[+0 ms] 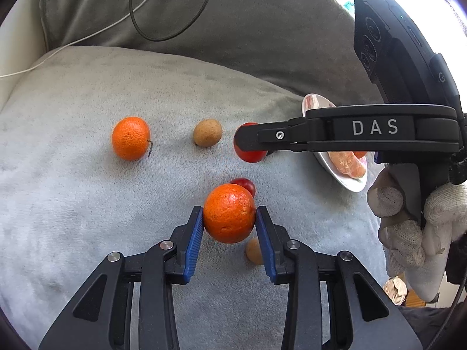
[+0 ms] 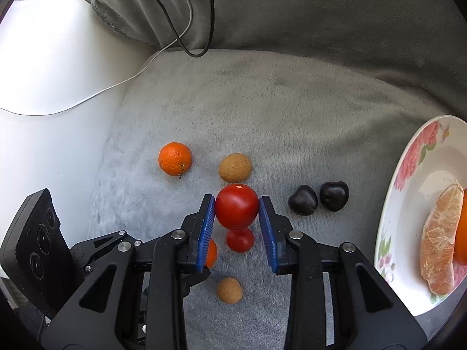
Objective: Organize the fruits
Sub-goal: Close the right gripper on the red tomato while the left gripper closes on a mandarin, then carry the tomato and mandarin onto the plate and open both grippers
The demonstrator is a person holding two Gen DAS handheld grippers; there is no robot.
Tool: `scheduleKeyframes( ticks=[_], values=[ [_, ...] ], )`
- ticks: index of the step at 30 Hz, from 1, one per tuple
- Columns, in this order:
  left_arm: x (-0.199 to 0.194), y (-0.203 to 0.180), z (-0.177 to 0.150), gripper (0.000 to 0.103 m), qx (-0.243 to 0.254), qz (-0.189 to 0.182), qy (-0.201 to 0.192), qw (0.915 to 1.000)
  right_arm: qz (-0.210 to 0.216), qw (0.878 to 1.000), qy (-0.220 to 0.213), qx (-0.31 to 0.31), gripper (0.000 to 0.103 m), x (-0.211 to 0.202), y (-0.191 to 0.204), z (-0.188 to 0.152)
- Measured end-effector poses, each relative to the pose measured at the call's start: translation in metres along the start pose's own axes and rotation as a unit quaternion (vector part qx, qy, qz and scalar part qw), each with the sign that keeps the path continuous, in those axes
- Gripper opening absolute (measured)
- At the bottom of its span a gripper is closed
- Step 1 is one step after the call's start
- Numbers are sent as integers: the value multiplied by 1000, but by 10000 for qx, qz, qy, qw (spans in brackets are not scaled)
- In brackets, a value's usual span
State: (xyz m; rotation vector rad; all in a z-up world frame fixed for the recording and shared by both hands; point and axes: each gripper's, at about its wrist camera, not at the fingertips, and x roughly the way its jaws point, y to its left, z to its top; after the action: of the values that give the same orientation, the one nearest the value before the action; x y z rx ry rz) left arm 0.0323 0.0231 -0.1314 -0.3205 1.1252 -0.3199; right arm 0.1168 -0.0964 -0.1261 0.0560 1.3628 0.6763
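My left gripper [image 1: 229, 221] is shut on an orange [image 1: 229, 213] above the grey cushion [image 1: 87, 204]. My right gripper [image 2: 237, 213] is shut on a large red tomato [image 2: 237, 206]; from the left wrist view that tomato [image 1: 249, 154] shows behind the right gripper's finger. A smaller tomato [image 2: 240, 239] lies below it, also seen past the orange in the left wrist view [image 1: 245, 185]. Another orange [image 1: 130, 138] and a brown fruit [image 1: 207, 132] lie farther back. A second brown fruit [image 2: 229, 290] lies near. Two dark fruits [image 2: 318, 199] lie to the right.
A floral plate [image 2: 408, 180] at the right holds a peeled citrus segment [image 2: 437, 242] and part of an orange fruit. Black and white cables [image 2: 186, 29] run over the sofa back. A white surface [image 2: 43, 87] borders the cushion on the left.
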Motion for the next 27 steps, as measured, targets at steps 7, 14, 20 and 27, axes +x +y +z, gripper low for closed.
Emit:
scheduleKeyframes(
  ticks=[7, 14, 20, 27],
  values=[
    [-9, -8, 7, 35, 110, -64, -59, 9999, 30, 9993, -339, 121, 33, -34, -21, 0],
    [-6, -28, 18, 35, 202, -132, -179, 9995, -55, 9983, -568, 154, 33, -63, -46, 0],
    [2, -50, 24, 34, 337, -222, -239, 9989, -151, 9970, -734, 200, 33, -81, -67, -3],
    [17, -80, 29, 34, 535, -346, -218, 9977, -267, 9949, -921, 315, 33, -101, -96, -2]
  ],
)
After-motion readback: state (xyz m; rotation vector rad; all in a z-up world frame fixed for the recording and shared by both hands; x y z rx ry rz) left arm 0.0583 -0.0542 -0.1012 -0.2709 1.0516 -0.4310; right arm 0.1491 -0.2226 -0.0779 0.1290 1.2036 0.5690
